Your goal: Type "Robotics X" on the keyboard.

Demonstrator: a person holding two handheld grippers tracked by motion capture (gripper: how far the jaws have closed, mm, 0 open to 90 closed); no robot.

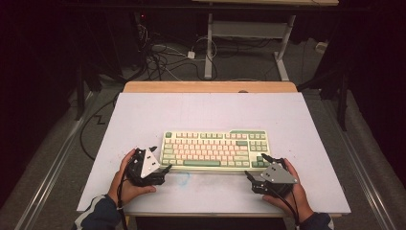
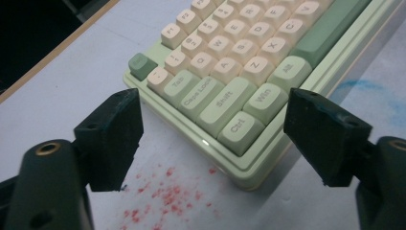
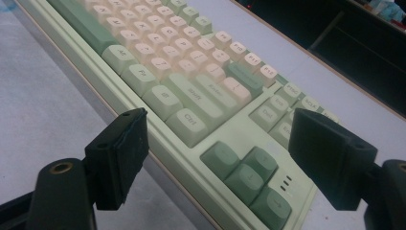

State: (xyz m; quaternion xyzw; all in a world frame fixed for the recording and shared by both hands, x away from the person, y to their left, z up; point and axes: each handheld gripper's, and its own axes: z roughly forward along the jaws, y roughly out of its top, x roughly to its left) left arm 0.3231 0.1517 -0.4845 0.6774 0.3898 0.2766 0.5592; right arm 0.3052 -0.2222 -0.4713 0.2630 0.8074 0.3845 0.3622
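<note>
The long cream and green plastic keyboard [image 1: 215, 149] lies flat on the white table top [image 1: 206, 108], close to the near edge and about in the middle from side to side. It looks hard and stiff, so it will probably not bend when it is picked up. It is likely a bit heavy for its size, and its smooth plastic sides could slip. The keys are small caps that can be pressed or popped off, so they are not a good place to squeeze.

The best spots to hold it seem to be the two short ends or the near corners, one for each tool, so it stays level.

The left gripper [image 2: 213, 139] is wide open. Its black jaws stand on both sides of the keyboard's near left corner, by the Ctrl key [image 2: 241, 126], and do not touch it. The right gripper [image 3: 218, 158] is wide open too. Its jaws sit around the near right corner, by the dark green arrow keys [image 3: 246, 179], also not touching.

In the high view, each hand holds its tool just beside one end of the keyboard. There are small red specks [image 2: 167, 194] on the table under the left tool, and a faint blue mark [image 1: 182, 178] near the front edge.
</note>
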